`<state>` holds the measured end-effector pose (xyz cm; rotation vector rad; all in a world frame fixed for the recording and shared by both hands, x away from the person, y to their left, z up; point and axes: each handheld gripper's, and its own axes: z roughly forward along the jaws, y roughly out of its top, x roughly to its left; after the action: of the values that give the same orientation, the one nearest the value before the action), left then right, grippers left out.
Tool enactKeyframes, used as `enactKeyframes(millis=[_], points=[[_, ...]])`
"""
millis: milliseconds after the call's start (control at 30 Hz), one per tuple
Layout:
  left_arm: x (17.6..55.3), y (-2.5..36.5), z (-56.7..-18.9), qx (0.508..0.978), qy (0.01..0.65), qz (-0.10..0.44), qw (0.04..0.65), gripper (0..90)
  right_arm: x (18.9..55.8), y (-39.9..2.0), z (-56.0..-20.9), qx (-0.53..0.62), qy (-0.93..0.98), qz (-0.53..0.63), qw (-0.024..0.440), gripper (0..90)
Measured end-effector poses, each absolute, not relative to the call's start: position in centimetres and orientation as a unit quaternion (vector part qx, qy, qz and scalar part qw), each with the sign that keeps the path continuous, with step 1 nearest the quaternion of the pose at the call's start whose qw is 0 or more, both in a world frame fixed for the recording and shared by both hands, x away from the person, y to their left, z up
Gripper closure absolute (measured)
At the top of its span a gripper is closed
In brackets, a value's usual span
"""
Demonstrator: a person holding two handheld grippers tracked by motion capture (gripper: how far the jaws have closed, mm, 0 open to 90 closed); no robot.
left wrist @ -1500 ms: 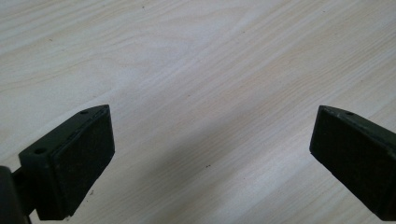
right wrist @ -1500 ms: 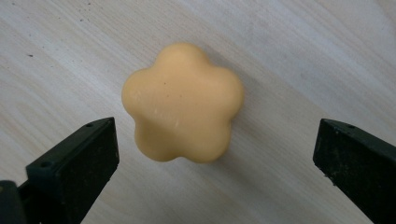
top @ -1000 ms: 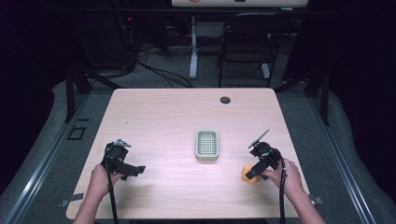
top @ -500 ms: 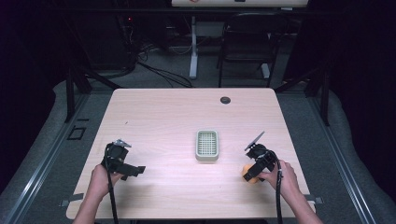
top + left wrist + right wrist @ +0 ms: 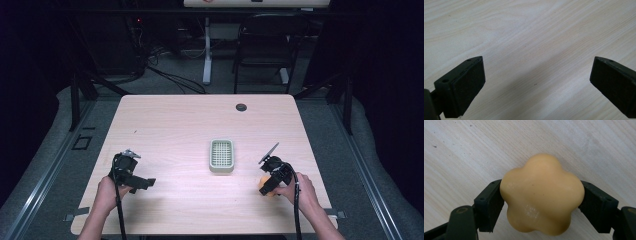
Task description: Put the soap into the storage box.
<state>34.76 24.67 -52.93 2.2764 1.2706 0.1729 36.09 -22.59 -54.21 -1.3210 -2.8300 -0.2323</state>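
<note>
Right gripper point(image 5: 541, 202): its two black jaws are clamped on the yellow flower-shaped soap point(image 5: 542, 195), one jaw pressing each side at the widest lobes, which looks like the firmest seat on a rounded, likely slippery piece.
Soap position: at the near right part of the table point(image 5: 165, 125), in front of the person's right hand point(image 5: 296, 187); in the high view it shows as an orange-yellow lump point(image 5: 265, 186) under the right gripper point(image 5: 270, 181), right of the green soap dish point(image 5: 221, 155) and apart from it.
Soap dish: sits near the table's middle, its slatted top bare, so it reads as the likely place for the soap.
Left gripper point(image 5: 536, 82): jaws spread wide with nothing between them, over bare wood at the near left point(image 5: 141, 182); it seems parked out of the way while the other hand works.
Small dark disc point(image 5: 241, 107): lies at the far edge, well apart from everything.
Hard to tell: whether the soap rests on the wood or is lifted just off it, since its underside is hidden; the right jaws' tips are covered by the soap, and in the high view the gripper body masks most of the piece.
Cut off: the left jaws run out of the bottom of their own view.
</note>
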Motion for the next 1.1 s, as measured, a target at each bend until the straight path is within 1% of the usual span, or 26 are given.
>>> enactKeyframes(millis=[433,533,767,867,933,967,1000,1100], points=[[34.73,24.66,-52.85,0.844,0.465,0.067,0.259,0.2,35.98,-22.18,-54.33,-0.415,-0.908,-0.055,-0.005,24.6],[34.75,24.64,-52.84,0.844,0.465,0.067,0.257,0.1,35.88,-22.13,-54.52,-0.429,-0.901,-0.066,-0.008,24.8],[34.73,24.63,-52.79,0.845,0.463,0.070,0.258,0.2,36.01,-22.29,-54.30,-0.422,-0.905,-0.057,-0.003,25.0],[34.71,24.62,-52.74,0.845,0.462,0.070,0.258,0.1,35.80,-22.44,-54.76,-0.451,-0.887,-0.099,0.001,25.0],[34.70,24.62,-52.76,0.845,0.463,0.072,0.259,0.1,36.16,-22.66,-54.15,-0.430,-0.900,-0.072,0.009,25.0],[34.70,24.64,-52.75,0.845,0.463,0.072,0.259,0.2,35.79,-22.51,-54.57,-0.454,-0.884,-0.109,0.005,25.0],[34.69,24.64,-52.75,0.844,0.463,0.072,0.259,0.1,36.00,-22.60,-54.20,-0.442,-0.893,-0.090,0.010,25.1],[34.69,24.60,-52.77,0.843,0.465,0.071,0.260,0.2,36.01,-22.62,-54.08,-0.442,-0.892,-0.093,0.008,25.1]])
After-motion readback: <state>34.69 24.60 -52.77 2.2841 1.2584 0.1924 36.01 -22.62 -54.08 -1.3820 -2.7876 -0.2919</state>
